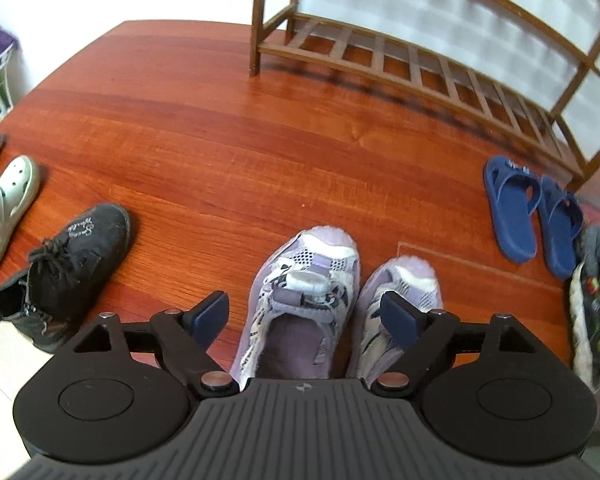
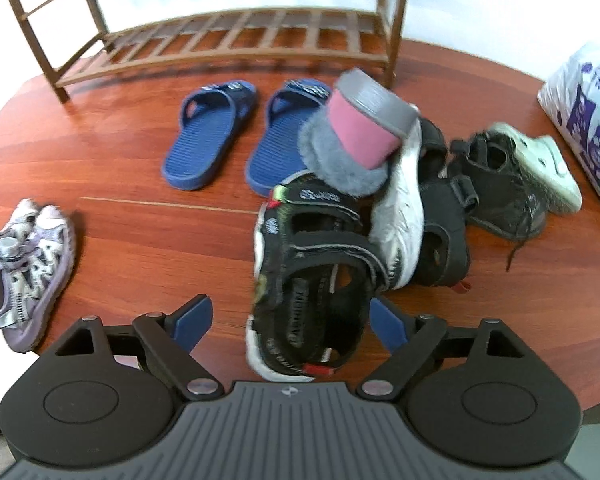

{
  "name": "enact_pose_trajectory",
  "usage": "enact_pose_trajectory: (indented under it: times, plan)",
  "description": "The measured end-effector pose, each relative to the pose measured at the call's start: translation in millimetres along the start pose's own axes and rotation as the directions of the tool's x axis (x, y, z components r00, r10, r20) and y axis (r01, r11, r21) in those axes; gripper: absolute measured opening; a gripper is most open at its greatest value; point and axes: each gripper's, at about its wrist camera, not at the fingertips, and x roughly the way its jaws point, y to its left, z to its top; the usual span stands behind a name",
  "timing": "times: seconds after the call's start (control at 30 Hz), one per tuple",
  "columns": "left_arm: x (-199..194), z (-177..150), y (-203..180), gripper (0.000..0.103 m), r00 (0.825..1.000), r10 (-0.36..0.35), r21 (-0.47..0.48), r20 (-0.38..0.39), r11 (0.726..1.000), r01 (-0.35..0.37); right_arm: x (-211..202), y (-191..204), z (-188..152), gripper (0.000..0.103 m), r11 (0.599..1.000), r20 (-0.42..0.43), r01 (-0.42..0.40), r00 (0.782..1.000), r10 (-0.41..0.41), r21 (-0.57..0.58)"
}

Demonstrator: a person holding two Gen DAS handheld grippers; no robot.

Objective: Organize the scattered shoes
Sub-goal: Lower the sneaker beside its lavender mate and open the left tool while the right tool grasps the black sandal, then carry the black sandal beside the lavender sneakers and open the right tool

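A pair of lavender mesh sneakers (image 1: 300,300) stands side by side on the red wooden floor. My left gripper (image 1: 304,314) hangs open over them, its pads either side of the left sneaker without touching it. In the right wrist view a black strap sandal (image 2: 312,280) lies between the wide-open jaws of my right gripper (image 2: 291,320), the left pad clearly apart from it. Behind it is a heap: a second black sandal on its side (image 2: 400,216), a grey furry slipper with a pink lining (image 2: 352,140), a black lace-up shoe (image 2: 504,192) and a mint clog (image 2: 548,164).
A slatted wooden shoe rack (image 2: 236,36) stands against the wall. Two blue slides (image 2: 208,136) lie in front of it. Another black lace-up shoe (image 1: 72,268) and mint clog (image 1: 4,216) lie at the left. A white and purple bag (image 2: 588,112) sits at the right.
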Motion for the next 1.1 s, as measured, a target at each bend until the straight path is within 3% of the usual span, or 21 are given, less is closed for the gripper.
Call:
enact_pose_trajectory:
  times: [0.47,0.77,0.93,1.1]
  plan:
    - [-17.8,-8.2,-11.8,0.086,0.998,-0.044,-0.044,-0.037,0.998,0.042,66.5,-24.9,8.5,0.088,0.987,-0.097,-0.058,0.993,0.073,0.147]
    - [-27.0,-12.6,-1.6,0.086,0.998,-0.03,-0.074,-0.05,0.997,0.026,53.8,-13.2,7.7,0.067,0.983,-0.063,-0.07,0.995,0.082,0.167]
    - [-29.6,-9.6,3.4,0.086,0.998,-0.039,-0.067,-0.045,0.997,0.035,43.1,2.3,6.3,0.066,0.977,-0.073,-0.113,0.989,0.128,0.183]
    - [-30.0,-1.6,10.1,0.086,0.998,-0.057,-0.052,-0.038,0.997,0.055,38.4,48.5,-3.6,0.066,0.976,-0.097,-0.156,0.98,0.171,0.152]
